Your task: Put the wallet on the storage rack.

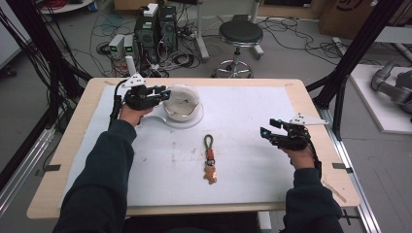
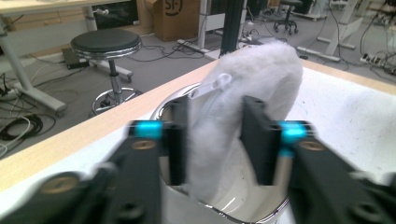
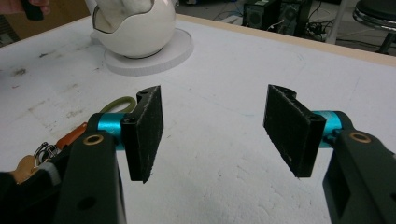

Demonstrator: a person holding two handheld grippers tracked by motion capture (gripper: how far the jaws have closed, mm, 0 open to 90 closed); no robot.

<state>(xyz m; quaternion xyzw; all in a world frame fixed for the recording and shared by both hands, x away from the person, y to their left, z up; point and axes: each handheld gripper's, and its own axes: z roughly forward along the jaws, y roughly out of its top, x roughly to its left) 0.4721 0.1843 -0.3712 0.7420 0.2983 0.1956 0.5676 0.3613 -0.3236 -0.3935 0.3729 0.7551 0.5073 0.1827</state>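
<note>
Left tool (image 2: 212, 140) clamped on fluffy pouch (image 2: 243, 107) over bowl (image 1: 182, 104); right tool (image 3: 215, 135) jaws apart

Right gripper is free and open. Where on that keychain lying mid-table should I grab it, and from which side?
Judging by its pose, take the keychain at its green cord loop, the end toward the white bowl. It lies flat and lengthwise on the table, so come straight down with the open right gripper, jaws across the loop's narrow width. The clasp and tan charm look lumpier and likelier to slip.
</note>
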